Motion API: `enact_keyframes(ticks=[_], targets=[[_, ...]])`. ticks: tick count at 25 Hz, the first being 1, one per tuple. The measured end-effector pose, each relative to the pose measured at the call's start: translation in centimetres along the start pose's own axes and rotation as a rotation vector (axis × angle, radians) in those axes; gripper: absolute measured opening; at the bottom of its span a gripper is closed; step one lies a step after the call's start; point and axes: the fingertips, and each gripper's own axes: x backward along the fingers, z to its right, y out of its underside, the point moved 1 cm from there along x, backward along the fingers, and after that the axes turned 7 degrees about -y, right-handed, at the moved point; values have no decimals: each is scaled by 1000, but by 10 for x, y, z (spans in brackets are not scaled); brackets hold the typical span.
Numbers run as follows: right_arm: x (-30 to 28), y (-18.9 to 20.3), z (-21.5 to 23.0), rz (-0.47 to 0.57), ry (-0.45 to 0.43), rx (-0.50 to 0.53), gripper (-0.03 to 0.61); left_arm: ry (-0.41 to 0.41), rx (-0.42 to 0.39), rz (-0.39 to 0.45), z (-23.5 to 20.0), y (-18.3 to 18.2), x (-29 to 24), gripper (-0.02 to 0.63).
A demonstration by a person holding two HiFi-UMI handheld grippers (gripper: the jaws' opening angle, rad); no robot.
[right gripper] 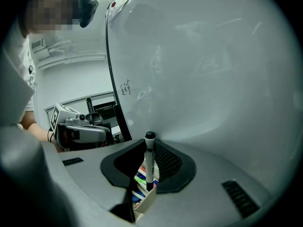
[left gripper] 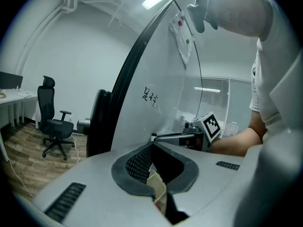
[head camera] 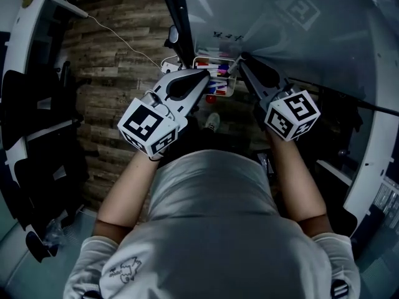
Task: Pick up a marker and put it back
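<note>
A white marker with a black cap stands upright between the jaws of my right gripper, which is shut on it. Right under it is the white marker tray, with several coloured markers lying inside. In the head view the tray hangs below the whiteboard, and my right gripper reaches its right end. My left gripper points at the tray's left side. It is shut with nothing held, and a bit of the tray shows below its jaws.
The whiteboard's black frame post rises just left of the tray. A white cable runs over the wood floor. A black office chair and a desk stand far off to the left. The person's torso fills the lower head view.
</note>
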Motion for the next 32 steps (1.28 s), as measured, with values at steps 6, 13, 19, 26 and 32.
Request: enact_keyframes(ticks=[6, 13, 19, 26, 32], targets=[[-1, 12, 4, -19, 0, -26, 74, 0, 15, -14, 1, 9, -3, 5], [2, 23, 8, -36, 2, -58, 74, 3, 29, -26, 3, 17, -7, 5], [3, 26, 10, -38, 0, -66, 74, -1, 41, -29, 4, 20, -9, 5], [2, 30, 9, -50, -6, -71, 74, 3, 47, -26, 6, 23, -13, 5], [1, 31, 10, -57, -13, -64, 74, 9, 46, -33, 8, 27, -15, 5]])
